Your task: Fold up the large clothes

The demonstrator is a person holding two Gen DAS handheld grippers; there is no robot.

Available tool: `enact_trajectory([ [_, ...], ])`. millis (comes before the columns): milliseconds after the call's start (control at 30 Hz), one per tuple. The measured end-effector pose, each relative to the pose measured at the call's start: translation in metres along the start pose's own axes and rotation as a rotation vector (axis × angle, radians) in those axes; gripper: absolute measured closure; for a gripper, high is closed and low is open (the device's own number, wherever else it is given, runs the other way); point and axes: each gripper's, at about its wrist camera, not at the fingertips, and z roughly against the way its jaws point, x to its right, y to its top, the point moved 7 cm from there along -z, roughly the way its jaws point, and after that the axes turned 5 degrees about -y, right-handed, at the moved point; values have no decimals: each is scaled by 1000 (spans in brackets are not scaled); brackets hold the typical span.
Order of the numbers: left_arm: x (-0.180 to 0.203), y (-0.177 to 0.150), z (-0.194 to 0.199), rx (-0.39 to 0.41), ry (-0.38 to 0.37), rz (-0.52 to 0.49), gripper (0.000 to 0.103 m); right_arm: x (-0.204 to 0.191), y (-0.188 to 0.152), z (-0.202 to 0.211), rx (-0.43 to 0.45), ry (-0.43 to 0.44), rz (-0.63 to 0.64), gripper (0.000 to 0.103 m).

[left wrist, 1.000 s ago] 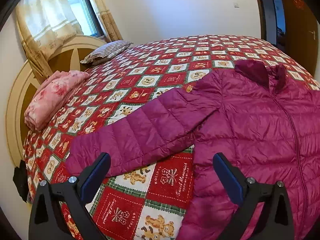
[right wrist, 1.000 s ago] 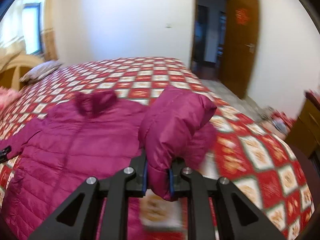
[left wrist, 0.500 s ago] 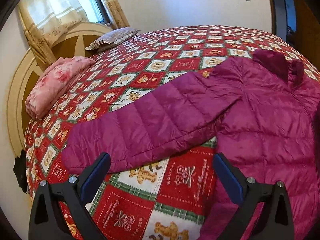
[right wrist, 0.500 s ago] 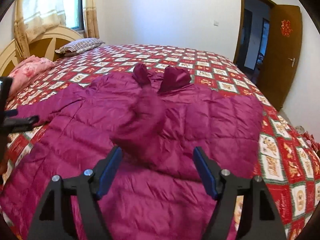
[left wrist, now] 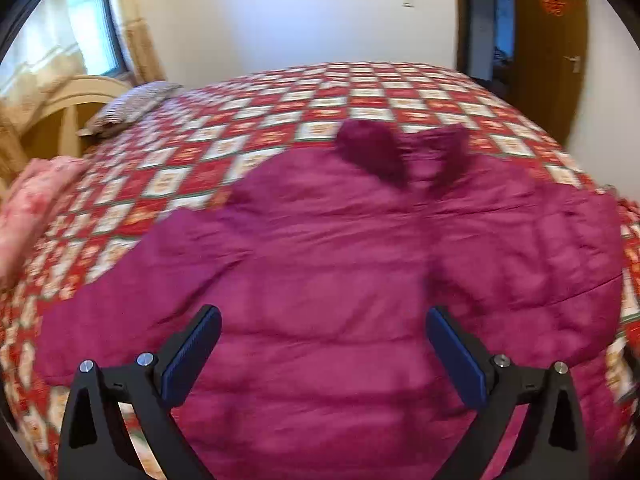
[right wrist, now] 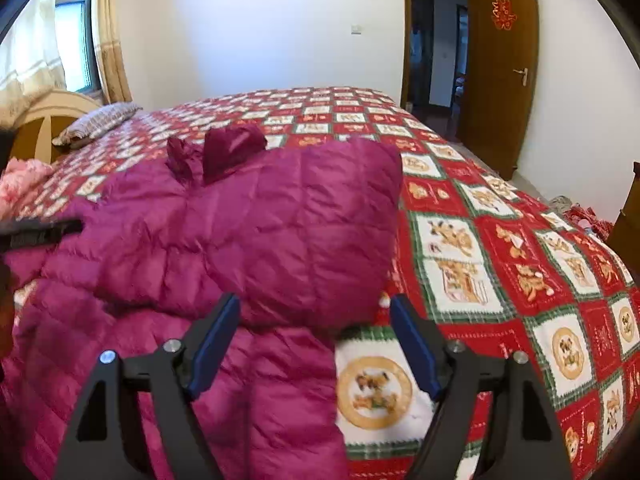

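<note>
Bed (right wrist: pixel 520 248) w/ red-and-white checked teddy-bear quilt fills both views; curved wooden headboard (right wrist: pixel 44 120) at far left. Magenta down jacket (left wrist: pixel 340 260) lies spread front-up on the quilt, collar (right wrist: pixel 232 148) toward the far side. In right wrist view, one sleeve (right wrist: pixel 304 232) is folded across the jacket's body, its broad end toward the jacket's right edge; quilt bare beyond it. In left wrist view (motion-blurred) the other sleeve (left wrist: pixel 132 288) extends out to the left over the quilt. Pink folded blanket (left wrist: pixel 28 208) rests at the bed's left edge nr the headboard; striped pillow (right wrist: pixel 96 120) beyond it. Brown door (right wrist: pixel 496 64) stands ajar at right. Left gripper (left wrist: pixel 323 354): fingers spread wide, holding nothing, above the jacket's lower body. Right gripper (right wrist: pixel 315 344): fingers likewise released, apart, just before the folded sleeve's near edge; contact w/ fabric cannot be told
</note>
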Motion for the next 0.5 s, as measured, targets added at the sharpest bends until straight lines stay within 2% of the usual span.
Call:
enact_trajectory([
  [167,53,6,-20,-28,-136,-51,1,2,-19,0,-12,-9,39,23],
  [200,58,5,-21,-29,-147,-61,4,2,-21,-2,-14,-10,45,21],
  [233,64,4,-22,-25,-159,-78,11,2,-24,-4,-17,-10,50,20],
  [267,70,1,-23,-24,-182,-99,41,2,-26,-6,-21,-9,55,20],
  [300,74,-4,-25,-42,-204,-129,84,1,-29,-8,-26,-10,59,20],
  [333,75,-9,-27,-65,-215,-148,92,1,-31,-10,-30,-10,60,20],
  [500,42,-18,-11,-27,-182,-150,93,4,-37,-17,-48,10,42,20],
])
